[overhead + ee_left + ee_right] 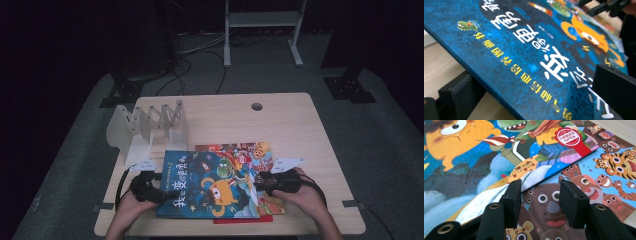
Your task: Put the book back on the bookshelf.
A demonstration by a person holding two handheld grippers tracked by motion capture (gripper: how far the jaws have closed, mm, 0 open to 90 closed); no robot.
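The left gripper point(159, 193) has its jaws clamped on the blue picture book's point(210, 185) edge, tilting it off the worktop point(280, 115), while the right gripper point(260, 181), jaws narrowed and seemingly empty, rests on the animal-covered book point(584, 187) beneath, probably steadying it.

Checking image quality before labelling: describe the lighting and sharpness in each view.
High view: dim, dark surroundings, soft detail on the table. Left gripper view: blue book bright and sharp mid-frame, near jaws blurred. Right gripper view: well lit, animal book crisp, no glare.
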